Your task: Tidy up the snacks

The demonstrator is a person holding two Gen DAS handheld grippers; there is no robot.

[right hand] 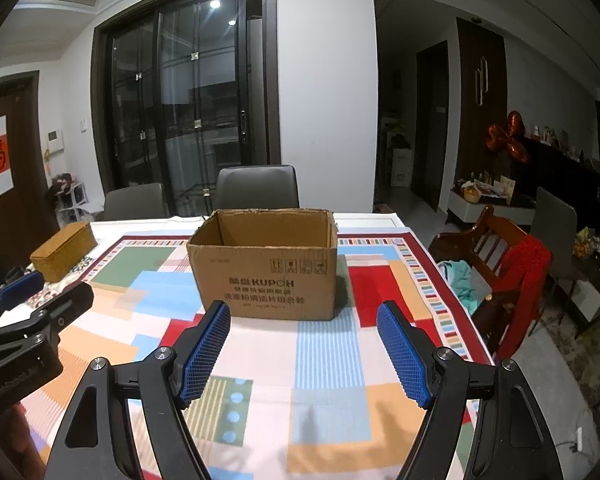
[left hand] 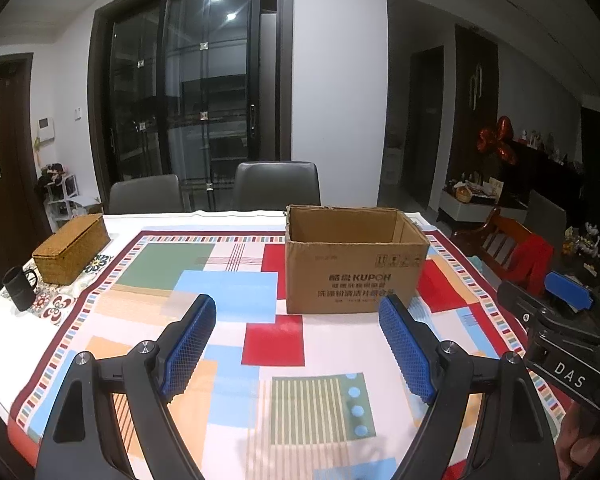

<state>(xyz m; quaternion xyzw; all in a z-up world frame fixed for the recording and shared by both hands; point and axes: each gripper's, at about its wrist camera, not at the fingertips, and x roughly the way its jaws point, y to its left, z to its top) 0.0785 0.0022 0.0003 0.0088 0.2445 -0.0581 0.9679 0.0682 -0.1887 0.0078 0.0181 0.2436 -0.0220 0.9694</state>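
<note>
An open brown cardboard box printed KUPOH stands on the patterned tablecloth; it also shows in the right wrist view. Its inside is not visible. No snacks are in view. My left gripper is open and empty, held above the cloth in front of the box. My right gripper is open and empty, just in front of the box. The right gripper's body shows at the right edge of the left wrist view. The left gripper's body shows at the left edge of the right wrist view.
A woven lidded basket and a black mug sit at the table's left side. Two grey chairs stand behind the table. A wooden chair with a red cloth stands to the right.
</note>
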